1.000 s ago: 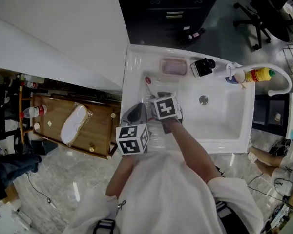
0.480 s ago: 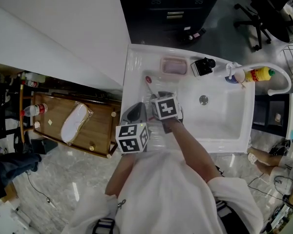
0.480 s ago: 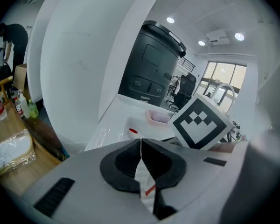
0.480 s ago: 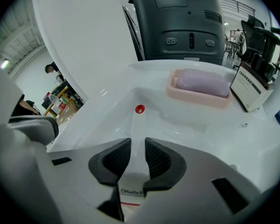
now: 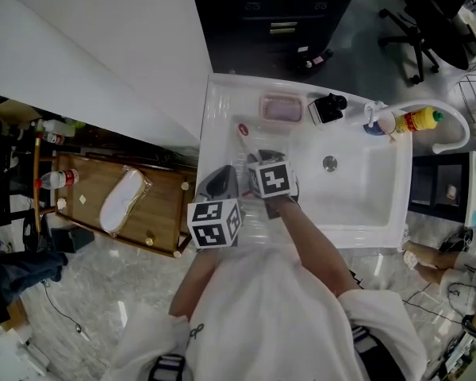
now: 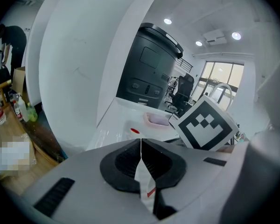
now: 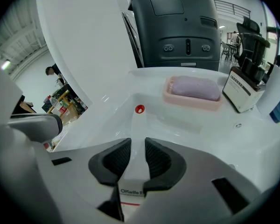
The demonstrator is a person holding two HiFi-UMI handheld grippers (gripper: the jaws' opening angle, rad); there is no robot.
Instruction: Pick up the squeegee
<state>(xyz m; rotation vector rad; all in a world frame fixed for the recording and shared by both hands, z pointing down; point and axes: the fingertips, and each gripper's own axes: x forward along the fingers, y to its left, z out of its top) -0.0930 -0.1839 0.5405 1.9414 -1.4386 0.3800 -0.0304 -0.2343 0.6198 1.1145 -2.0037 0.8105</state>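
The squeegee [image 7: 137, 125] is white, with a red-ringed hole at its handle's far end [image 5: 240, 130]. It lies over the sink's left drainboard [image 5: 222, 109]. My right gripper [image 7: 137, 146] is shut on the handle, one black pad pressing each side, and a printed label shows just behind the pads. From the head view this gripper [image 5: 259, 157] is under its marker cube. My left gripper [image 6: 141, 143] hovers close on the left with its pads touching at the tips. A white strip with a red mark shows behind them; I cannot tell what it is.
A pink dish holding a pale sponge [image 7: 193, 90] sits at the sink's back rim, beside a black and white box [image 5: 329, 108]. A yellow bottle [image 5: 420, 121] and the white faucet [image 5: 454, 125] stand at the right. The basin drain [image 5: 330, 163] lies right of my grippers. A wooden cart [image 5: 127, 205] stands left of the sink.
The right gripper's marker cube has shifted very slightly toward me with the squeegee still in its jaws. The left gripper has stayed put.
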